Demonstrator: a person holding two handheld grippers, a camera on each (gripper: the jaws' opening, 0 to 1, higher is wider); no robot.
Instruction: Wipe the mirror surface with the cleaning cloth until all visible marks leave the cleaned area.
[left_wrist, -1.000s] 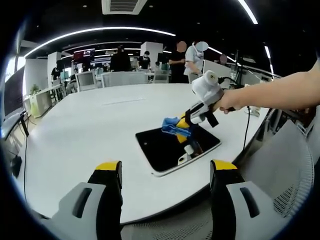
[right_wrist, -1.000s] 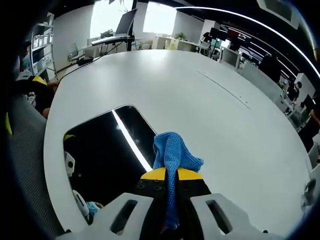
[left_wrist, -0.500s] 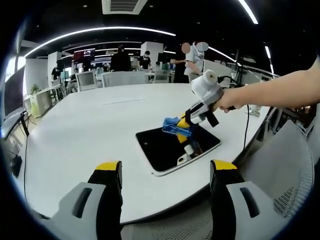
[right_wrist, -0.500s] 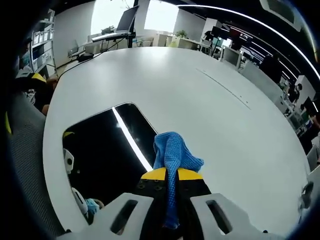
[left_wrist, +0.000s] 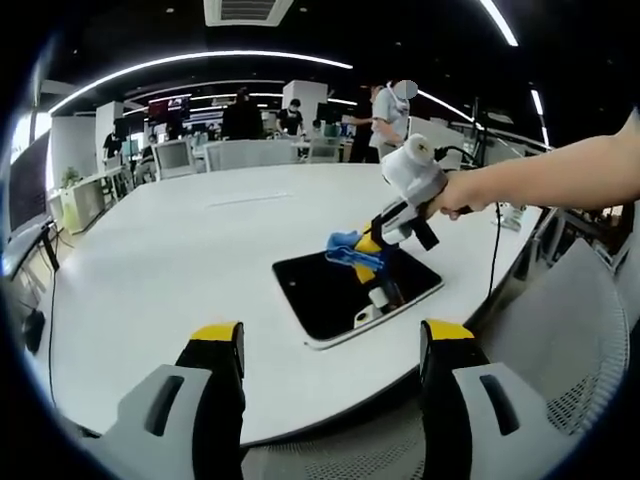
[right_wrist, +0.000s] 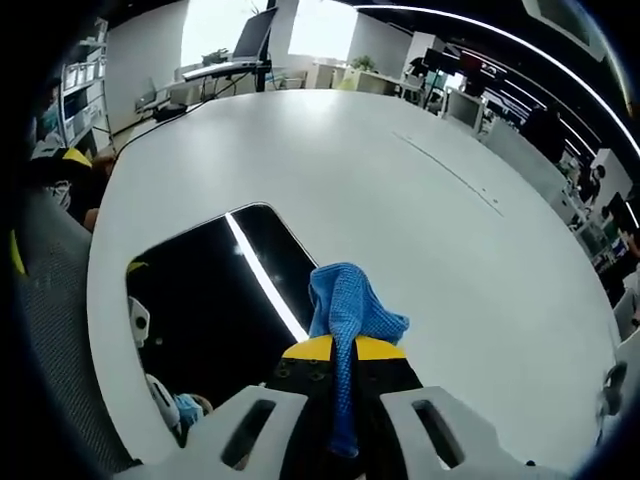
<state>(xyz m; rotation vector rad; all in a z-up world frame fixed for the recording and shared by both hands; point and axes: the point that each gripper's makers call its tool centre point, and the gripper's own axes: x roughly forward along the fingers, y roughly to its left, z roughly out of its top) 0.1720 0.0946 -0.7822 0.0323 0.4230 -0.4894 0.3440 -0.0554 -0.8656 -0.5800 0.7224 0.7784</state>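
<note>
Lying flat near the edge of the white table (left_wrist: 150, 260), the mirror (left_wrist: 355, 290) is a dark rounded rectangle that reflects a ceiling light strip. Above the mirror's far side, the right gripper (left_wrist: 365, 248) has its jaws closed tight on the blue cleaning cloth (left_wrist: 345, 250), which bunches out past the yellow tips; whether the cloth touches the glass cannot be told. The left gripper (left_wrist: 330, 345) sits back from the mirror, off the table's near edge, jaws spread wide and holding nothing.
</note>
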